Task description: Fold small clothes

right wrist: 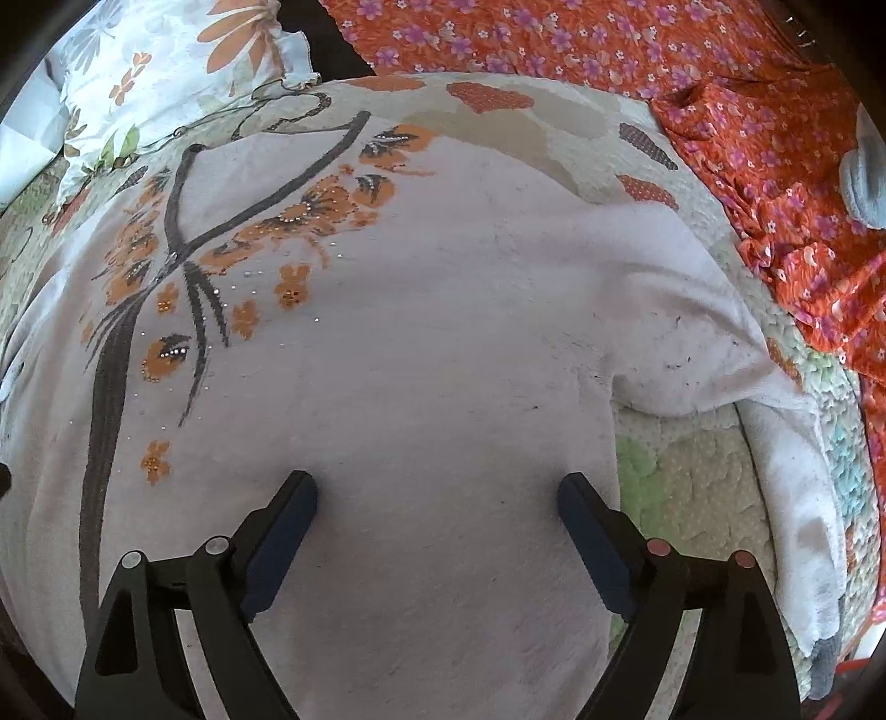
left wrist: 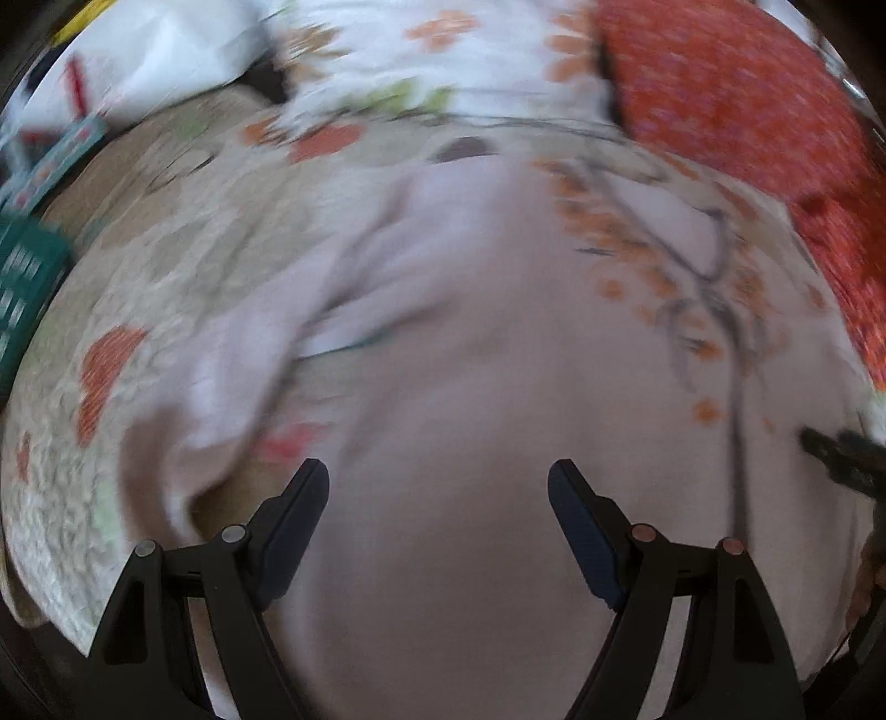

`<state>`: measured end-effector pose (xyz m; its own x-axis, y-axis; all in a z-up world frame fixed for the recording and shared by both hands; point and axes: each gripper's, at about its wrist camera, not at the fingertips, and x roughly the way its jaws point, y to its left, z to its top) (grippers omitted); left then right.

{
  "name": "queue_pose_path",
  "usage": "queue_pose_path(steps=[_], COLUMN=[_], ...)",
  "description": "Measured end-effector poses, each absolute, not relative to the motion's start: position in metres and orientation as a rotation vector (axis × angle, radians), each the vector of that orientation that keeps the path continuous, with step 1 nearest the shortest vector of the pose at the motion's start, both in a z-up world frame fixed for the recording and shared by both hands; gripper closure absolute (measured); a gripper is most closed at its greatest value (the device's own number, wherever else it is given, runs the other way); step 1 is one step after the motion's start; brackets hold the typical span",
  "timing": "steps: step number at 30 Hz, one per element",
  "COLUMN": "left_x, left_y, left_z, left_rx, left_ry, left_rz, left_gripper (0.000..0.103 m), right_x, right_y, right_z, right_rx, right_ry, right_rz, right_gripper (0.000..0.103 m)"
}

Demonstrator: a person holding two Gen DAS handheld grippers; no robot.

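A pale pink long-sleeved top [right wrist: 421,354] with an orange flower and dark branch print lies spread flat on a quilted bedspread [right wrist: 686,487]. Its right sleeve [right wrist: 681,321] bends down along the bed's edge. In the blurred left wrist view the same top [left wrist: 470,387] fills the middle, its left sleeve [left wrist: 232,365] rumpled and folded over. My left gripper [left wrist: 437,487] is open and empty just above the top's lower body. My right gripper [right wrist: 437,493] is open and empty above the lower body near the right side seam.
An orange floral cloth [right wrist: 720,99] lies along the back and right of the bed. A white flowered pillow [right wrist: 166,83] sits at the back left. A green basket [left wrist: 27,288] and a white bag [left wrist: 166,50] stand at the left.
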<state>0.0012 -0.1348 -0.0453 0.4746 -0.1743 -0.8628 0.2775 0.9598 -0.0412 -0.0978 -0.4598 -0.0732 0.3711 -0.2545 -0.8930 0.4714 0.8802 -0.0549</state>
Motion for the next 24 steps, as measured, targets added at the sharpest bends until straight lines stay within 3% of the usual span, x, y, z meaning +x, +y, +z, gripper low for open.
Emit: queue_pose_path(steps=[4, 12, 18, 24], left_x=[0.027, 0.054, 0.062, 0.063], left_y=[-0.086, -0.029, 0.041, 0.063], left_z=[-0.059, -0.033, -0.014, -0.012], left_rx=[0.011, -0.032, -0.272, -0.389], left_ry=[1.141, 1.019, 0.921, 0.949], left_rz=[-0.175, 0.088, 0.281, 0.207], left_gripper=[0.021, 0.021, 0.021, 0.021], right_x=[-0.099, -0.098, -0.099, -0.098], right_y=[-0.463, -0.467, -0.469, -0.466], right_z=[-0.075, -0.078, -0.079, -0.080], right_rx=[0.237, 0.273, 0.278, 0.270], right_ry=[1.095, 1.095, 1.088, 1.079], right_rz=[-0.474, -0.493, -0.482, -0.486], right_gripper=[0.006, 0.001, 0.000, 0.000])
